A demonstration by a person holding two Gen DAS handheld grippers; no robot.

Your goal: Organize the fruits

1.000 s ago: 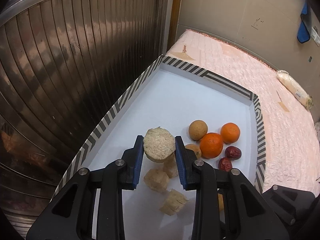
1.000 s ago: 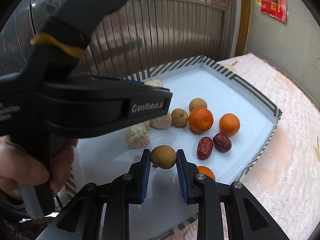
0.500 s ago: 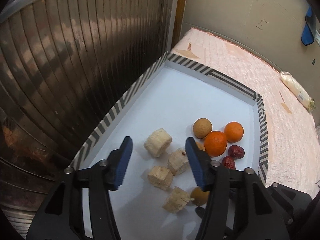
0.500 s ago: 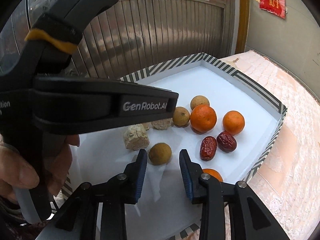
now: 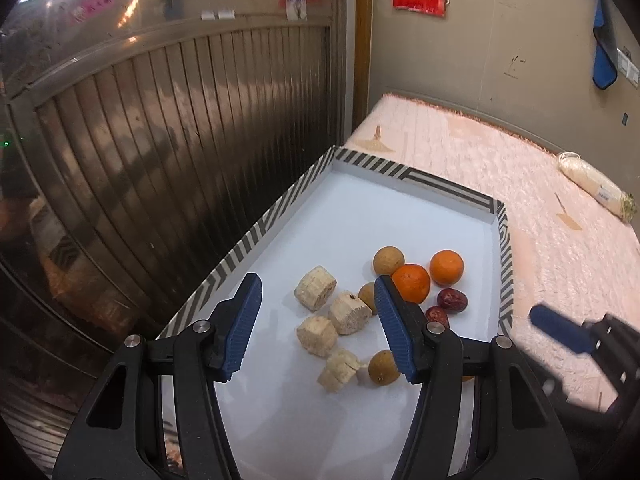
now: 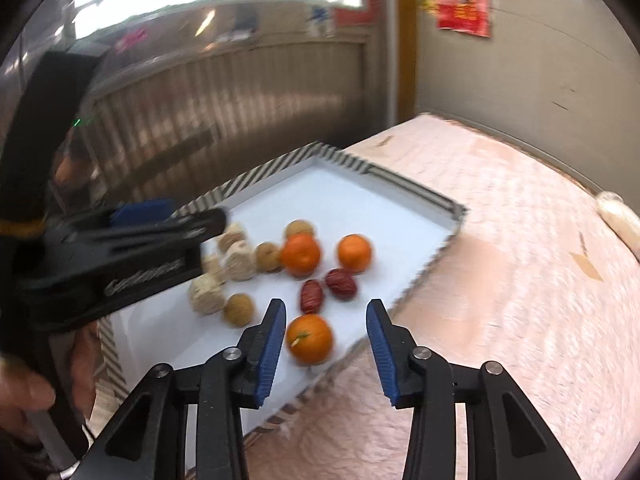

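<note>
Left wrist view shows the left gripper spread and empty above pale cut chunks mid-frame in the striped tray, the right gripper (jaws just opening) empty too, so another fruit likely needs fetching.

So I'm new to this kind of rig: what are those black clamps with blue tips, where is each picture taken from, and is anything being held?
There is no robot here. A person holds a hand-operated two-finger clamp in each hand, and a fisheye camera on each clamp looks forward along its fingers. One picture is from the left gripper, the other from the right gripper. Both look down at a white tray with a striped rim, lying on a pink quilted cover. In the tray are oranges, red dates, small brown round fruits and pale cut chunks. Nothing is held: both grippers' jaws have just been opening and stand empty, with the fruit lying loose in the tray.
</note>
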